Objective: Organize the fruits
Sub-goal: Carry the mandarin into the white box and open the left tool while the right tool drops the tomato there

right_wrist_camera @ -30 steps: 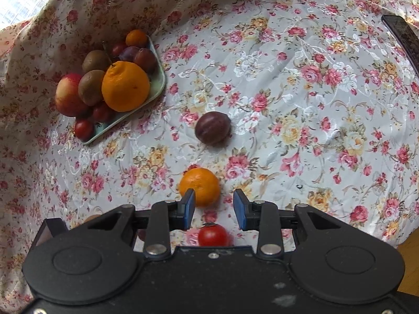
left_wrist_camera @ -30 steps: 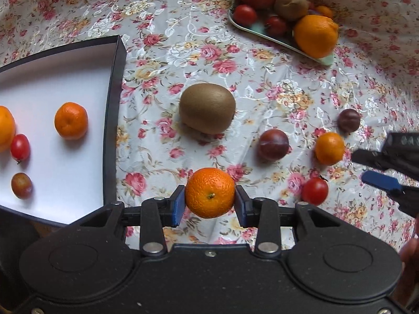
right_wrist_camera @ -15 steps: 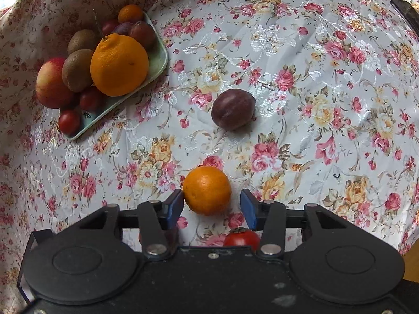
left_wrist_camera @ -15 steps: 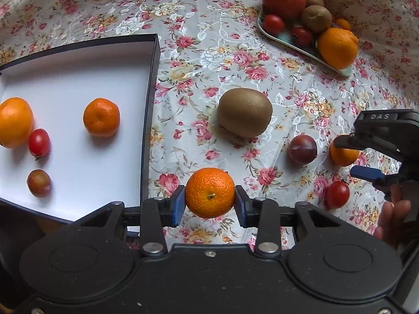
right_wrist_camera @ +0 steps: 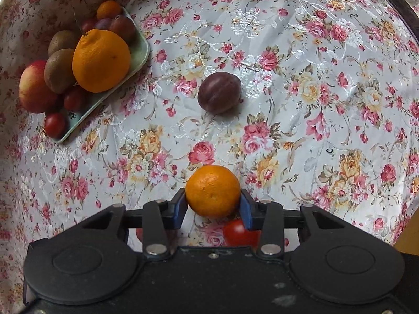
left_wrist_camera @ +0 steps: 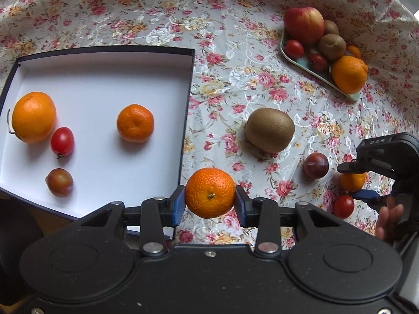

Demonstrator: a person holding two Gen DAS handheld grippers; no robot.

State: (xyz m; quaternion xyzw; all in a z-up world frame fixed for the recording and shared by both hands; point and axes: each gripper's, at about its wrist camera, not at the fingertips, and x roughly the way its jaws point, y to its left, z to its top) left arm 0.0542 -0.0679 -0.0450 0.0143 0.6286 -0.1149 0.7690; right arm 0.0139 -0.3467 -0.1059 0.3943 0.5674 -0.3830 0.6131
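Now the left gripper [left_wrist_camera: 209,204] pinches a small dimpled orange mandarin [left_wrist_camera: 209,192] at lower centre, beside the white-floored black box [left_wrist_camera: 187,120]; next, carry it inside. The right gripper [right_wrist_camera: 213,206] clamps another smooth mandarin [right_wrist_camera: 212,190] above the floral cloth [right_wrist_camera: 288,78].

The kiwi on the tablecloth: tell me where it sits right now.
In the left wrist view the kiwi lies loose on the floral tablecloth, right of the white box, with a dark plum at its lower right.

White box [left_wrist_camera: 99,83]: we see open floor along its far side; orange [left_wrist_camera: 33,117], tomato [left_wrist_camera: 62,141], plum [left_wrist_camera: 59,182], mandarin [left_wrist_camera: 135,123] crowd the left. Its dark wall [left_wrist_camera: 186,120] bars entry; kiwi [left_wrist_camera: 269,130] stands right.
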